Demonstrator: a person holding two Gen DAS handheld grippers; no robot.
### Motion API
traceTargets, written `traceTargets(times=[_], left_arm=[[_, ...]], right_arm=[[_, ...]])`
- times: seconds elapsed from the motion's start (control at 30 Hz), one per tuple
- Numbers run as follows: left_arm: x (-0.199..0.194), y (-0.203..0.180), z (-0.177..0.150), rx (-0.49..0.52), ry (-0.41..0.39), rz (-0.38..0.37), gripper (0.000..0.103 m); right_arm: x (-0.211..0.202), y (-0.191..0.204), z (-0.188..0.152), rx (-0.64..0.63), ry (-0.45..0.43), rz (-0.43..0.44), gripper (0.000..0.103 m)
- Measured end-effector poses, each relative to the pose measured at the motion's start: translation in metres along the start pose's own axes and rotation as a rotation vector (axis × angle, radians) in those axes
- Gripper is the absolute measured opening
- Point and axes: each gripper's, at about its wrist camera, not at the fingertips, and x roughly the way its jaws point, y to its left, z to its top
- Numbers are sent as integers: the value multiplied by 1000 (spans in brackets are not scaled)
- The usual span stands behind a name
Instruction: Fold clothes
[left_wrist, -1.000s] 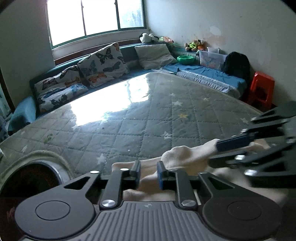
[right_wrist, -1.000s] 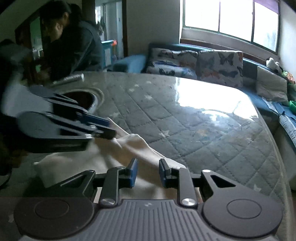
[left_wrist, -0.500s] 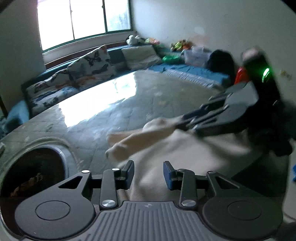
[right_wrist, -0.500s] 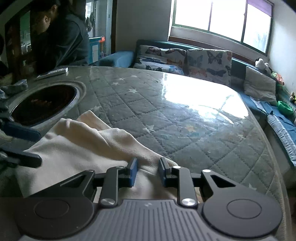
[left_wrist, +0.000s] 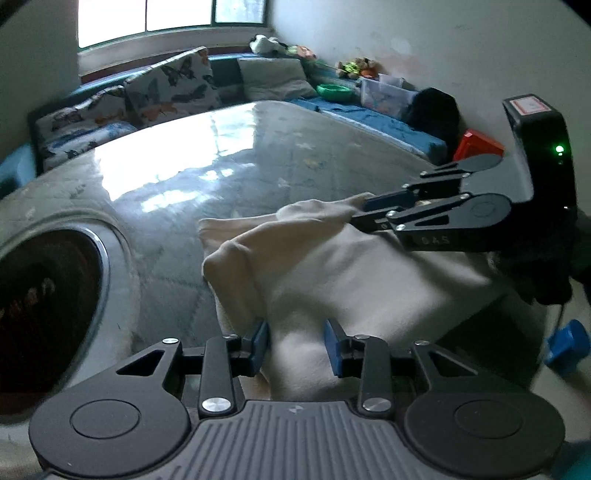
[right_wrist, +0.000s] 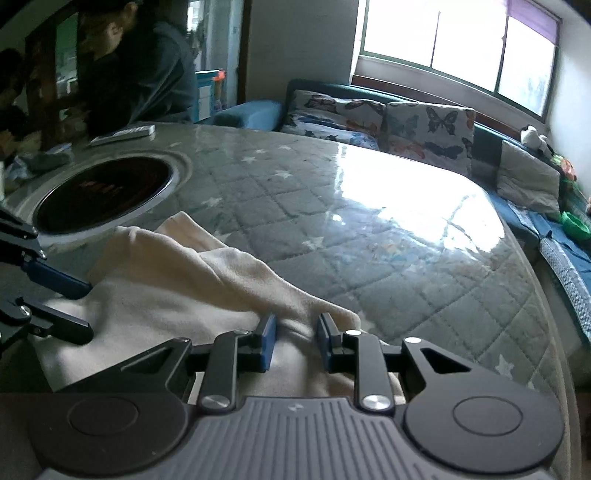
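Note:
A cream garment (left_wrist: 354, 280) lies bunched on the quilted grey table cover (left_wrist: 258, 166), folded partly over itself. In the left wrist view my left gripper (left_wrist: 295, 341) stands open, and a fold of the garment runs between its blue pads (left_wrist: 260, 338) untouched by either. My right gripper (left_wrist: 360, 212) comes in from the right and is shut on the garment's far edge. Seen from the right wrist, a thick ridge of the garment (right_wrist: 177, 280) is pinched in the right gripper (right_wrist: 295, 339). The left gripper (right_wrist: 86, 306) shows at the left edge, fingers apart over the cloth.
A round dark recess with a metal rim (right_wrist: 103, 195) is sunk into the table to the left of the garment. A person (right_wrist: 140, 74) sits at the far side beside a flat remote-like object (right_wrist: 125, 134). Butterfly cushions (right_wrist: 428, 125) line the bench behind. A red stool (left_wrist: 476, 146) stands at the right.
My left gripper has let go of the garment and widened its fingers, swinging left toward the round recess. The right gripper has kept its hold while the garment shifted on the table.

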Motion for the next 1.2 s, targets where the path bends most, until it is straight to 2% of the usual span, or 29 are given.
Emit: traceTargets(times=[0.13,0.27,0.5,0.67,0.87,1.03,1.2], left_arm=[[-11,-9,-10,20,17,-46,37],[-5,-16,3,25,1,-52,37],[5,-28,27,32,-26,-63,37],[13,-29,34,23,-28,-54,37],[23,-25,36,3,-18,-34,39],[32,-22,37,-14,-11,-16,39],[39,-20,39,-28,-5,-2,41]], right_arm=[[-20,8,-16,13,-11,17,25],[-47,13,-29,14,-63,26,24],[-91,10,-48,40,-84,35,23],[-92,-7,-68,95,-54,27,21],[-104,-25,-69,173,-97,40,20],[-88,-36,-74,174,-43,37,20],[-111,-54,-76,243,-63,17,20]])
